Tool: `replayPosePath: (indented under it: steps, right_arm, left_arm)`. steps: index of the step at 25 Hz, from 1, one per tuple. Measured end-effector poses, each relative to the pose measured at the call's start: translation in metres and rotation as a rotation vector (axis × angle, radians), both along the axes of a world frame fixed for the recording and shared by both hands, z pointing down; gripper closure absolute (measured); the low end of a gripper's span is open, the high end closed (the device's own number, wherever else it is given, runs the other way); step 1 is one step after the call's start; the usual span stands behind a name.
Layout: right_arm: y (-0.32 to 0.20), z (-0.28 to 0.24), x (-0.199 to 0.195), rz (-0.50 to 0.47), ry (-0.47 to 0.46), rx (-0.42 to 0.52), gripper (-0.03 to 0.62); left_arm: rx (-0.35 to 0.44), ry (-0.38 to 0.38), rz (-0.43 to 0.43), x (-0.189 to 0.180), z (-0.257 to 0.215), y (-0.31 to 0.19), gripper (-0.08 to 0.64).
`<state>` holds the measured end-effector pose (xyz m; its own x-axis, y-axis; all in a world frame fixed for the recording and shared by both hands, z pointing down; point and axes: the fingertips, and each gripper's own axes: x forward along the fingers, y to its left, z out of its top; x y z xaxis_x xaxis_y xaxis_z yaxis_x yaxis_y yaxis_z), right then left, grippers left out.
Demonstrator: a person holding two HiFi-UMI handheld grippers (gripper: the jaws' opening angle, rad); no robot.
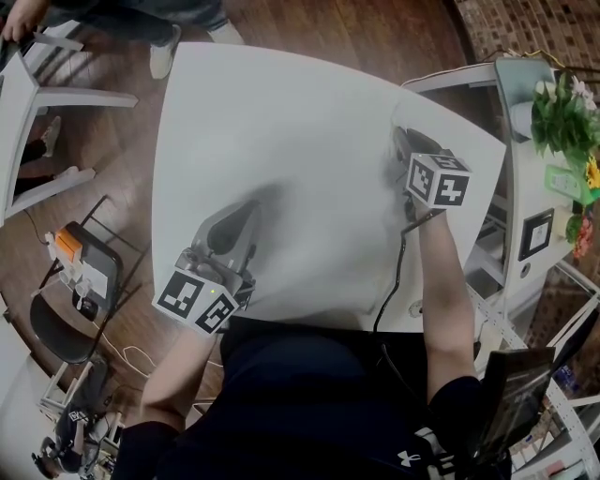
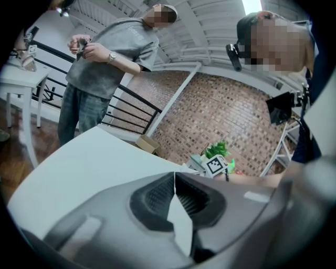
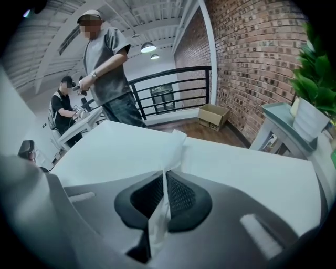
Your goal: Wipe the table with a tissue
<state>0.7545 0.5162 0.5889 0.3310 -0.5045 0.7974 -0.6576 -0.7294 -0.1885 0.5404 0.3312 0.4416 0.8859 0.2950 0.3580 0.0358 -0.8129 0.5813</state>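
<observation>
Table [image 1: 281, 141]: white | floor [image 1: 375, 28]: dark wood | wall [image 3: 252, 52]: brick | railing [image 3: 168, 89]: black

The white table [image 1: 281, 131] lies bare across its middle and far side, leaving open room between the left gripper [image 1: 246, 208] at the near edge and the right gripper [image 1: 403, 141] near the right edge. Just past that edge a shelf unit [image 1: 517, 89] with a green plant [image 1: 562, 117] blocks the way; a black chair [image 1: 70, 300] stands off left.

head view looks steeply down on the table [image 1: 281, 141]; both gripper views skim low across it.
</observation>
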Motion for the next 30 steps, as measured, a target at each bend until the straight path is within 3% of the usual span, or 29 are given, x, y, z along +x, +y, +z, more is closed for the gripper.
replayPosePath:
  steps: [11,17,22,30]
  right_arm:
    - [0.058,-0.029,-0.025,0.213,-0.006,0.059,0.580]
    - [0.067,-0.096,-0.084,0.312,0.023,0.245,0.580]
    - [0.060,-0.162,-0.153,0.313,0.041,0.420,0.580]
    - [0.082,-0.239,-0.244,0.221,0.143,0.612,0.578]
  left_arm:
    - [-0.016,0.040,0.085,-0.004,-0.013,0.015,0.556]
    - [-0.019,0.113,0.178,-0.019,-0.036,0.029,0.555]
    - [0.009,0.147,0.207,-0.049,-0.063,0.039,0.557]
    - [0.071,0.251,0.125,-0.114,-0.122,0.088,0.557]
